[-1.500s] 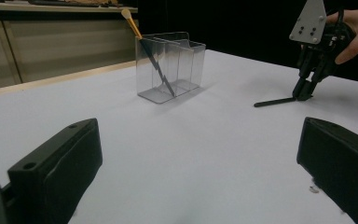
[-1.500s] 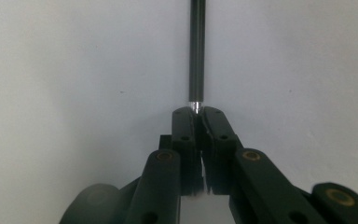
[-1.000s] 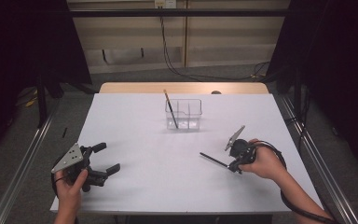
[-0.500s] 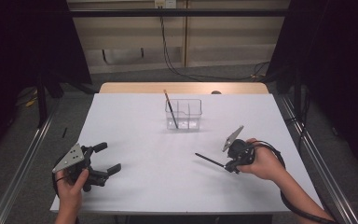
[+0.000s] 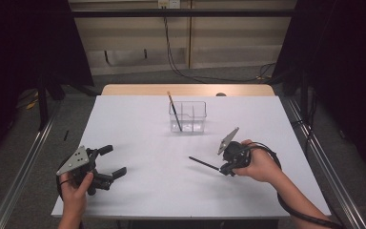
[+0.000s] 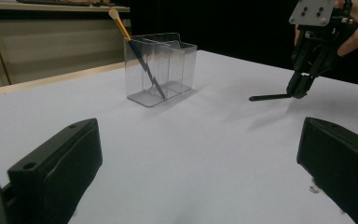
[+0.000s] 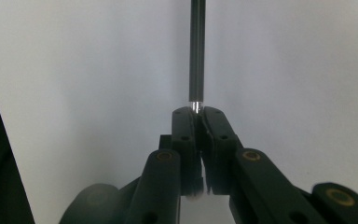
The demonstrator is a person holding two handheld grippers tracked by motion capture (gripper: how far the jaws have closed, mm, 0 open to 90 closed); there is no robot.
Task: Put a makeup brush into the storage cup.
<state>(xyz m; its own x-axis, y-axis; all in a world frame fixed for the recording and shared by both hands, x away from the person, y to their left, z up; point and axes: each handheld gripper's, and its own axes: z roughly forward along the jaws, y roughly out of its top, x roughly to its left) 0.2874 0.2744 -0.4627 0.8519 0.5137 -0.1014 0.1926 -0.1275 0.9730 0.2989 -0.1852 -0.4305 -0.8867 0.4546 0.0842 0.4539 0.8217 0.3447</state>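
Two claws work over the white bench (image 5: 138, 119): the left claw (image 5: 116, 162), nearest, rests on it with jaws spread wide and nothing between them. Right claw (image 5: 225, 168) pinches a thin black stick (image 5: 204, 163) tight by one end, just above the surface. Farther back, a clear organizer (image 5: 189, 116) holds a brush (image 5: 174, 110).

A clear box (image 5: 188, 117) with a slanting brush (image 5: 173, 110) stands near the far edge of the counter (image 5: 138, 114), the lone obstacle; open white surface spreads between it and the near edge, toward both side edges.
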